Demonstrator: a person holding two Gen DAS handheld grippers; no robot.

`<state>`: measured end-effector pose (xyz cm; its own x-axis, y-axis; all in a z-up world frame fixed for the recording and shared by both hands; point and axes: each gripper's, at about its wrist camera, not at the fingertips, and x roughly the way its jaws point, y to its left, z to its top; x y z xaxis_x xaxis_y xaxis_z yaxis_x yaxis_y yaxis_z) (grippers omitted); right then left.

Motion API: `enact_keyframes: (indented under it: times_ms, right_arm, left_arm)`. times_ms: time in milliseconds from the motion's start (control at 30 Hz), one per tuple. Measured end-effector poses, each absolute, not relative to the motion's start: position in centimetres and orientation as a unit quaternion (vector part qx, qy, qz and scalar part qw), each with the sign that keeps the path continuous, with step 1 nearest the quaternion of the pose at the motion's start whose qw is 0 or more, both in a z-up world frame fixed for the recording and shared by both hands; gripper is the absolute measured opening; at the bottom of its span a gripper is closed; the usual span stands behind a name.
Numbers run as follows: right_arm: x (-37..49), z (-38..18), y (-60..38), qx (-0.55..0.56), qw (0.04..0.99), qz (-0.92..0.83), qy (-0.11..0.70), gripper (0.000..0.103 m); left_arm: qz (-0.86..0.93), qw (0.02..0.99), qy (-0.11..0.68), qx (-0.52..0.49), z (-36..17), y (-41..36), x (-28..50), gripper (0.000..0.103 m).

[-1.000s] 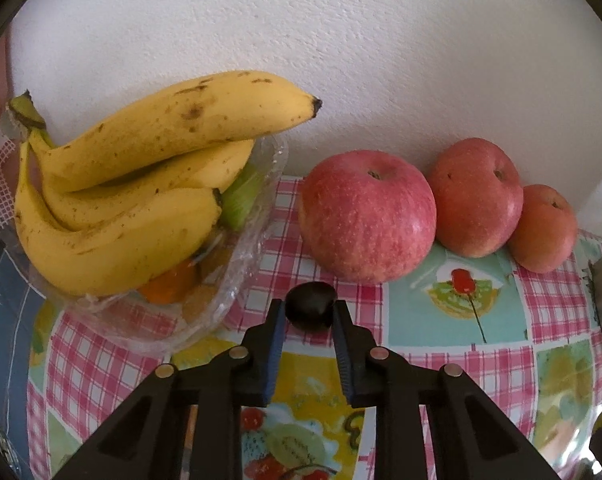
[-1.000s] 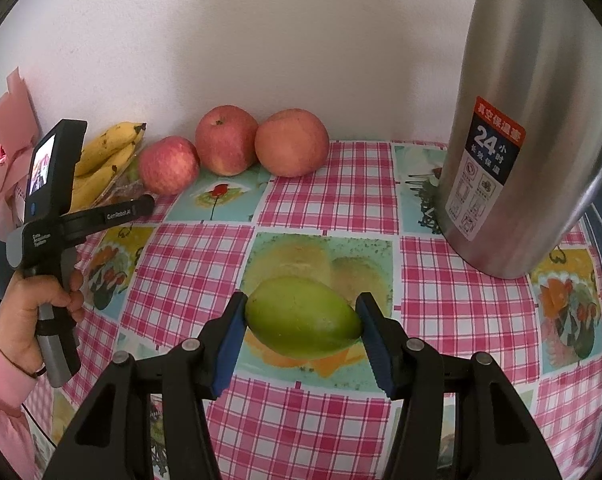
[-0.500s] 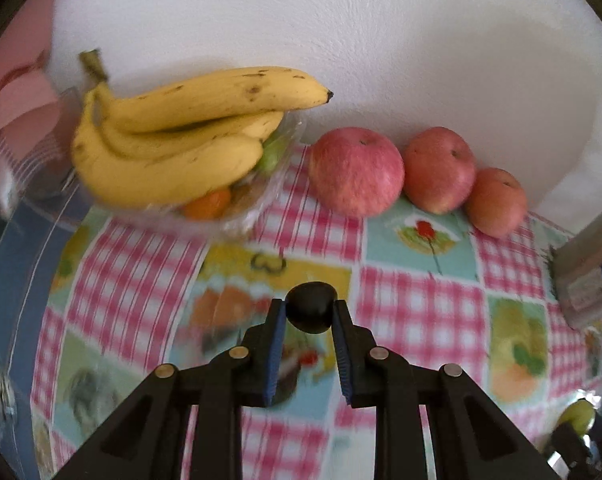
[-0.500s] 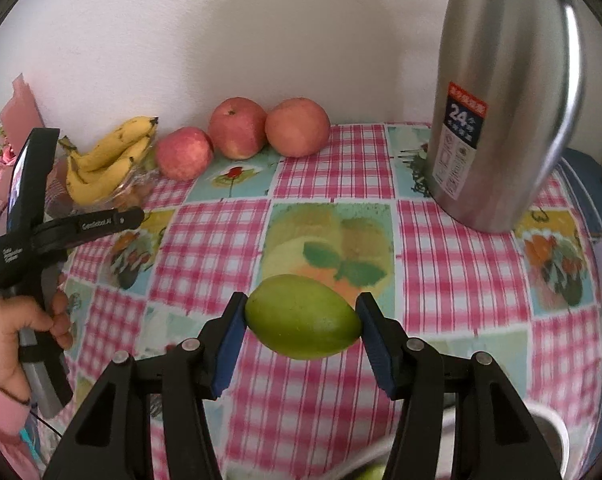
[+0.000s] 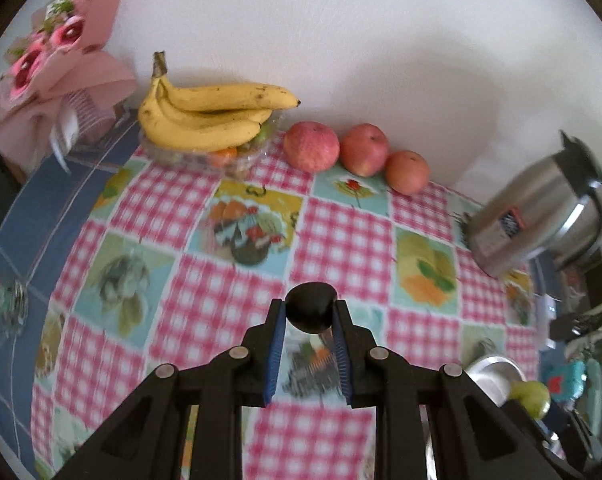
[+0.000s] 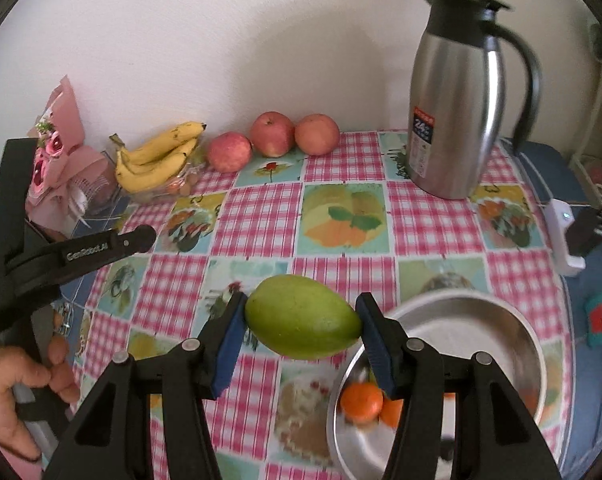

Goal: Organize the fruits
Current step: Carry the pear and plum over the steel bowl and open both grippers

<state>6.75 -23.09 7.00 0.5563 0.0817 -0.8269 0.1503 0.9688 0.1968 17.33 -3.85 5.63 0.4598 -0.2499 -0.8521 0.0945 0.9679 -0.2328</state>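
Right gripper [image 6: 301, 318]: fingers [image 6: 229, 338] pinching a green mango [image 6: 302, 317] end to end, held clear above the table [image 6: 261, 216]. Just below and to its right sits a metal bowl [image 6: 481, 312] with small oranges [image 6: 361, 402] inside.

Left gripper [image 5: 310, 314]: fingers [image 5: 276, 348] pinching a small dark round fruit [image 5: 310, 307], kind not clear, also held in the air over the checked cloth.

Far side, by the wall: bananas [image 5: 209, 118] on a clear tray [image 5: 245, 158], then three apples [image 5: 311, 146] in a row. A steel jug [image 6: 457, 92] stands at the right.

Step in hand, as I judge it: carrying both fruits toward the bowl. Next move calls for bringing the mango over the bowl's bare part, lowering it past the rim, then spreading the fingers gently so it does not land hard on the oranges. The dark fruit would follow.
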Motion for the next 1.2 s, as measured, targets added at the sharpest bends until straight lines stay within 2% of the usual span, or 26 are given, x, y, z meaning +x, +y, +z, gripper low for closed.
enact_keyframes:
  times_ms: [467,1200]
  right_arm:
    - [-0.9,7.1,-20.5,0.139,0.877,-0.027,0.459,0.057]
    - [-2.7,1.9,-25.0,0.165,0.858,-0.107,0.475,0.057]
  left_arm:
    - [-0.119,0.837,0.518,-0.126,4.3,-1.9,7.2,0.025]
    - [-0.166,0.841,0.499,-0.127,1.9,-6.5,4.4,0.025]
